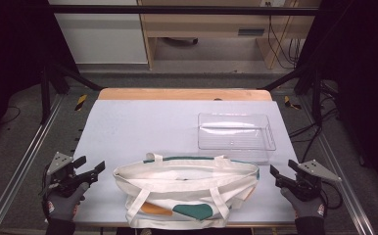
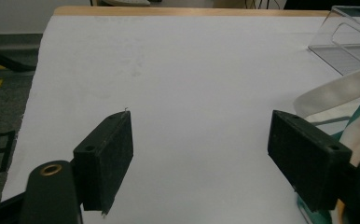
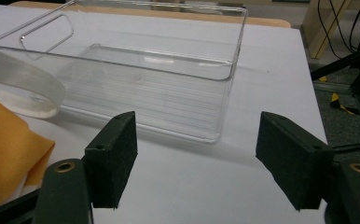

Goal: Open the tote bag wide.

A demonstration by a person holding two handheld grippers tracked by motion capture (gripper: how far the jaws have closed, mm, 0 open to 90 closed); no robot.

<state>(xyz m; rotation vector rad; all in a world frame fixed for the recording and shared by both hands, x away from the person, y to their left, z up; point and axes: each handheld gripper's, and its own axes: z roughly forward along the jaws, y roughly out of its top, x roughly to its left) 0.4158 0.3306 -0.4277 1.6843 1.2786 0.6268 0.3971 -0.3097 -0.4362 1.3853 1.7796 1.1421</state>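
Two grippers wait at the near corners of my table (image 1: pixel 128 122), one on each side of the bag (image 1: pixel 187 191). Nothing is in hand. I see the left gripper (image 1: pixel 90 169) held level off the bag's left end, apart from it, its jaws spread wide with bare white tabletop between them in its own view (image 2: pixel 199 154). I see the right gripper (image 1: pixel 275 176) off the bag's right end, just beside it, also wide open and holding nothing; its own view (image 3: pixel 194 158) looks across the tabletop at the bin (image 3: pixel 136 79).

The bag is a cream cloth tote lying on its side along the near edge, its mouth facing up toward the far side and gaping in a long oval. Green trim runs along the back rim. One teal patch and one orange patch show on the front panel. Two pale straps show: one loops down across the front, another rises at the back rim. From the right gripper view, an orange panel and a strap loop sit at the left.

The bin is clear plastic, rectangular, upright, just beyond the bag's right half, on the table's right side.
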